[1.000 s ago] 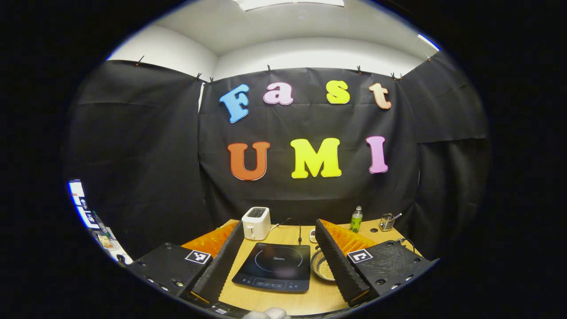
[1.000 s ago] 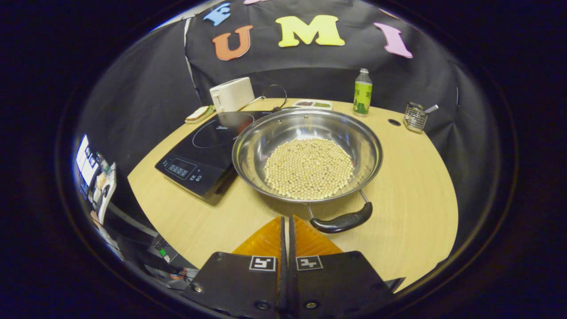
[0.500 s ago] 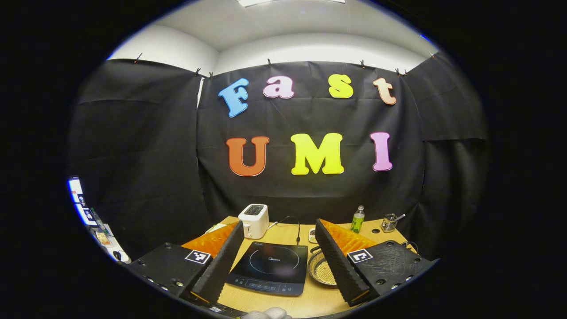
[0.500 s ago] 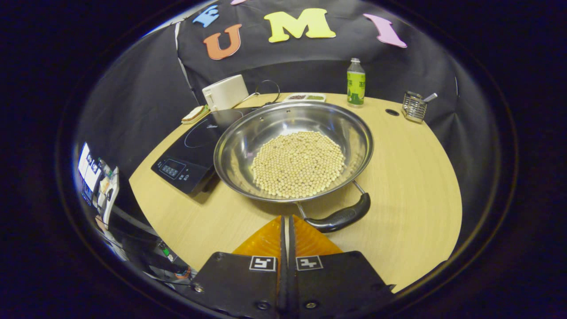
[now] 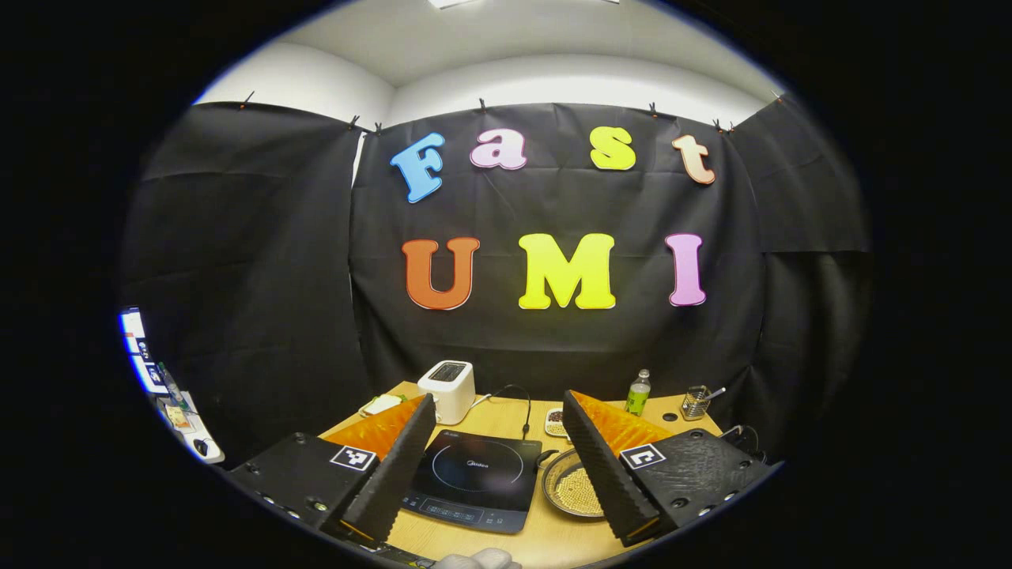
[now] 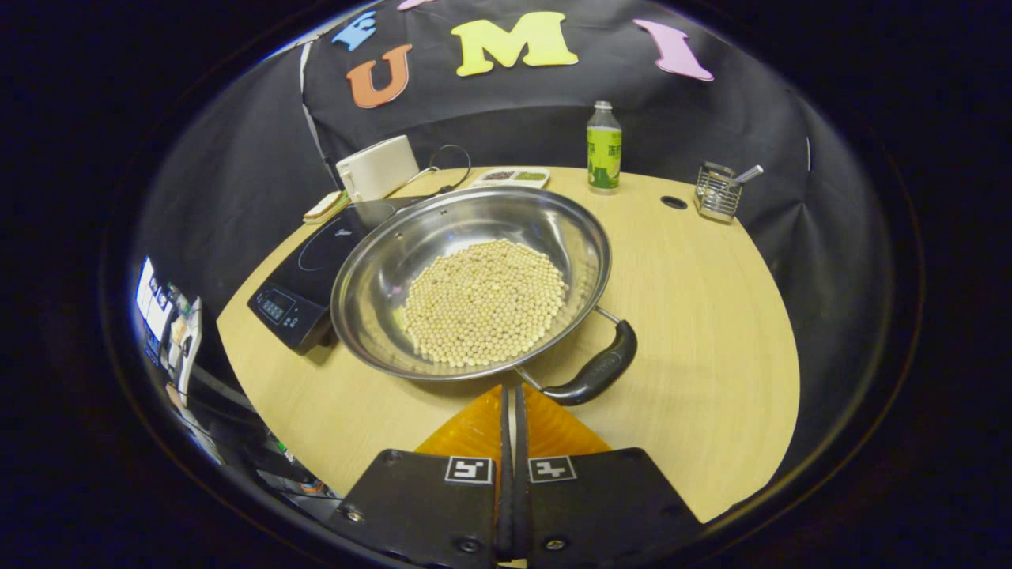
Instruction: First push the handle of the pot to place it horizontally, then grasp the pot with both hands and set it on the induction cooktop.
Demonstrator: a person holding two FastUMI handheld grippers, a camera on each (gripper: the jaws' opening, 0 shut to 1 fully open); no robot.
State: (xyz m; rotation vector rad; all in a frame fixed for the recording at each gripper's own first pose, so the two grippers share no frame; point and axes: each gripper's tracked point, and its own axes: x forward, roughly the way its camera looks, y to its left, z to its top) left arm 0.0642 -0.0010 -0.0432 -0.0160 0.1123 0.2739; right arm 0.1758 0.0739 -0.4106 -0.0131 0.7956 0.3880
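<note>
A steel pot (image 6: 474,292) holding pale beans stands on the wooden table (image 6: 711,332). Its black handle (image 6: 597,371) slants up to the right at the near rim. My right gripper (image 6: 511,391) is shut and empty, with its tip just left of the handle's near end; I cannot tell whether they touch. The black induction cooktop (image 6: 304,269) lies left of the pot, partly hidden by its rim. My left gripper (image 5: 500,401) hangs open above the table's near side. Between its fingers I see the cooktop (image 5: 474,478), and the pot (image 5: 571,490) is half hidden behind the right finger (image 5: 601,466).
Along the table's back stand a white toaster (image 6: 377,166), a small divided dish (image 6: 510,176), a green bottle (image 6: 604,150) and a wire utensil holder (image 6: 718,191). A cable hole (image 6: 674,202) lies near the holder. Bare table extends to the right of the pot.
In the right gripper view the pot has shifted left and its handle has swung from nearly level to slanting up-right. In the left gripper view the table has sunk slightly and more of the pot shows.
</note>
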